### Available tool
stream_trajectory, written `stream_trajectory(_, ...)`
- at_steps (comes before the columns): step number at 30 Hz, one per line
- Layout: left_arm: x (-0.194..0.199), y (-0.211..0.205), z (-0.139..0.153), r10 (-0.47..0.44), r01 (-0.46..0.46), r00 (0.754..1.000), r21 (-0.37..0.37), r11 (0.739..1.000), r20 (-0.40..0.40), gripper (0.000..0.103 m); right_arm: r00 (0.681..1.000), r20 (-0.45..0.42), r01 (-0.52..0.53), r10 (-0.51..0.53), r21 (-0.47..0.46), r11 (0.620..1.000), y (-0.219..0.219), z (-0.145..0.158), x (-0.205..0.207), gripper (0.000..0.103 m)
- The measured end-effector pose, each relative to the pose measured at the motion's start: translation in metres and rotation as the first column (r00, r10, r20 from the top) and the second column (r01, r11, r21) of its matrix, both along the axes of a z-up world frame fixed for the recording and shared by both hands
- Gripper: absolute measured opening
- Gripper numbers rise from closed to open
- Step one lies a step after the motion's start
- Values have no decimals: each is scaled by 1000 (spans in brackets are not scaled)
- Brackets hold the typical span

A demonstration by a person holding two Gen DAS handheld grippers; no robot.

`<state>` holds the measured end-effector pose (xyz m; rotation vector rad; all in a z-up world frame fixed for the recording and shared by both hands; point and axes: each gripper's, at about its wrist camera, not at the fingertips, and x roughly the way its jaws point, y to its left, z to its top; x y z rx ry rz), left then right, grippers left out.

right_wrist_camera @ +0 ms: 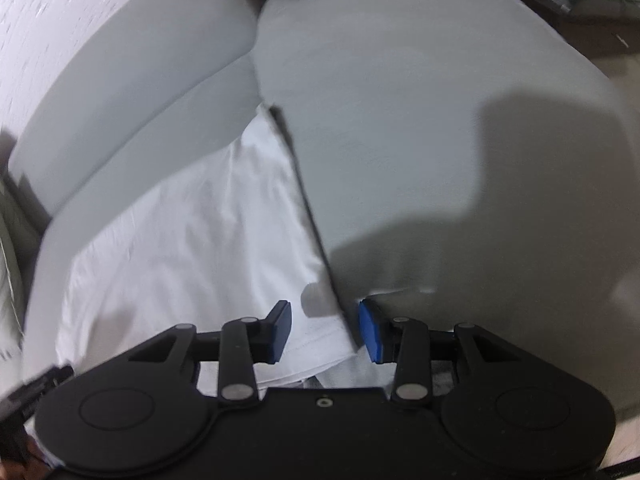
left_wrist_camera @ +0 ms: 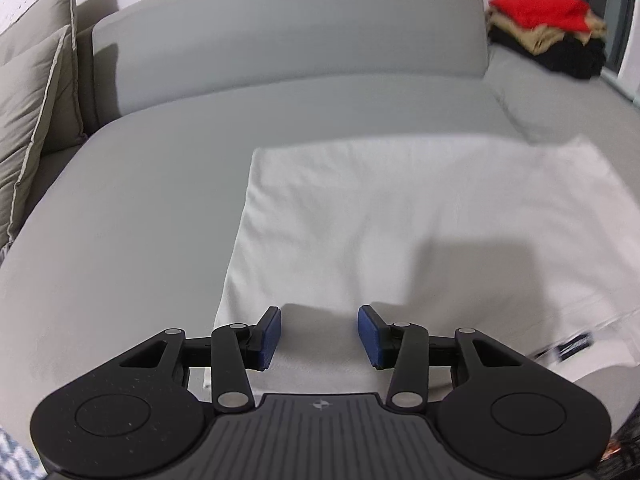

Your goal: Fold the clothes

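A white garment (left_wrist_camera: 400,216) lies flat on the grey sofa seat (left_wrist_camera: 140,200), folded into a broad rectangle. My left gripper (left_wrist_camera: 319,338) hovers open over the garment's near left part, blue pads apart with only cloth below them. In the right wrist view the same white garment (right_wrist_camera: 192,240) spreads to the left, its right edge running diagonally toward the gripper. My right gripper (right_wrist_camera: 325,330) is open, straddling the garment's near right corner, with its left pad over cloth and its right pad over the grey seat (right_wrist_camera: 420,140).
A stack of folded clothes (left_wrist_camera: 548,28), red on top of tan and black, sits at the sofa's far right. Grey-green cushions (left_wrist_camera: 32,100) lean at the left. The sofa backrest (left_wrist_camera: 280,28) runs across the rear. The other gripper's tip (left_wrist_camera: 568,346) shows at the right edge.
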<state>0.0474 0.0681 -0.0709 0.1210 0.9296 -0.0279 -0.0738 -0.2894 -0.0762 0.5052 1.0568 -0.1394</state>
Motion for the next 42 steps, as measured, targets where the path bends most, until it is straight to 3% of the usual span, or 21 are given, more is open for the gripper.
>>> stream_trajectory(1, 0, -1, -1, 2, -2, 1000, 19, 1000, -16, 43, 1000, -7, -12, 12, -28, 1000, 4, -1, 1, 3)
stream_trajectory(4, -1, -1, -1, -5, 7, 999, 66, 998, -40, 43, 1000, -14, 4, -5, -86, 996, 6, -1, -6, 4)
stream_trajectory(7, -4, 2, 4, 1, 1, 999, 67, 998, -35, 42, 999, -23, 31, -33, -60, 998, 2, -1, -8, 4)
stream_trajectory(9, -8, 0, 10, 1, 0, 1000, 56, 998, -14, 40, 1000, -19, 23, -24, -33, 999, 1, 4, -8, 12)
stream_trajectory(12, -7, -5, 26, -23, 21, 999, 31, 999, 43, 41, 1000, 14, 7, -7, 1, 1000, -1, 18, -10, 45)
stream_trajectory(18, 19, -24, 40, -44, 43, 995, 12, 999, 89, 43, 991, 117, 44, -61, 141, 989, -16, 41, 5, 55)
stream_trajectory(25, 53, -31, 6, 3, -3, 999, -10, 1000, 39, 43, 975, 175, 94, -138, 241, 966, -30, 38, 43, 64)
stream_trajectory(27, 56, -29, -7, 14, -14, 1000, 3, 1000, 26, 43, 970, 179, 112, -164, 267, 957, -35, 32, 53, 64)
stream_trajectory(31, 53, -25, -12, 7, -8, 999, 5, 1000, 49, 54, 959, 193, 142, -209, 314, 939, -50, 18, 70, 64)
stream_trajectory(34, 51, -23, -16, 2, -3, 998, 7, 1000, 65, 54, 955, 184, 160, -233, 344, 925, -63, 5, 85, 63)
stream_trajectory(36, 50, -21, -19, -1, 1, 997, 8, 1000, 76, 54, 958, 165, 161, -235, 372, 914, -69, -4, 95, 58)
stream_trajectory(38, 48, -19, -21, -4, 3, 996, 9, 1000, 86, 54, 962, 160, 140, -221, 405, 904, -73, -12, 105, 46)
stream_trajectory(42, 50, -17, -22, -3, 3, 996, 3, 1000, 89, 54, 971, 165, 97, -174, 393, 914, -68, -16, 127, 43)
